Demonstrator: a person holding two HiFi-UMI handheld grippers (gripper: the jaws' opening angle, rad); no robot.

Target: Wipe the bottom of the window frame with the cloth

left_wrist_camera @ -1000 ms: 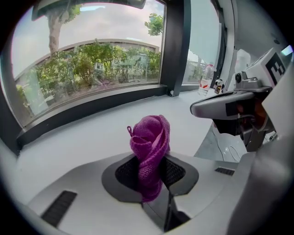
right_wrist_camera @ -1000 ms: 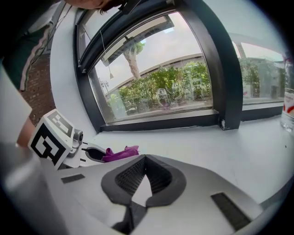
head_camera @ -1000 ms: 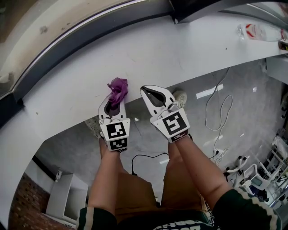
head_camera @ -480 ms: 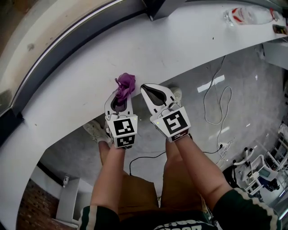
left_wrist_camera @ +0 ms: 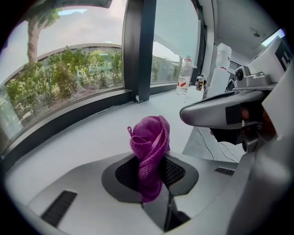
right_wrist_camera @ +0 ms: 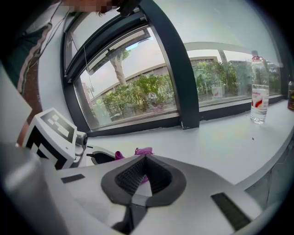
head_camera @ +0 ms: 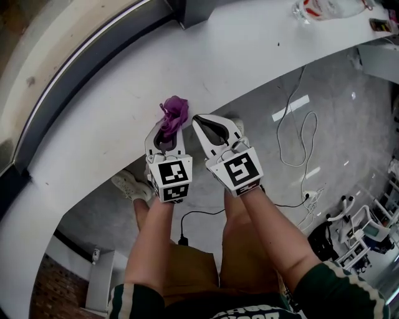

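Broad white window sill (head_camera: 249,56) curving across the upper frame, clear plastic bottle (head_camera: 319,9) standing at upper right.

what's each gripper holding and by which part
The left gripper is shut on the purple cloth, pinching its bunched lower end; the rest sticks out past the jaws. The right gripper is shut and empty.
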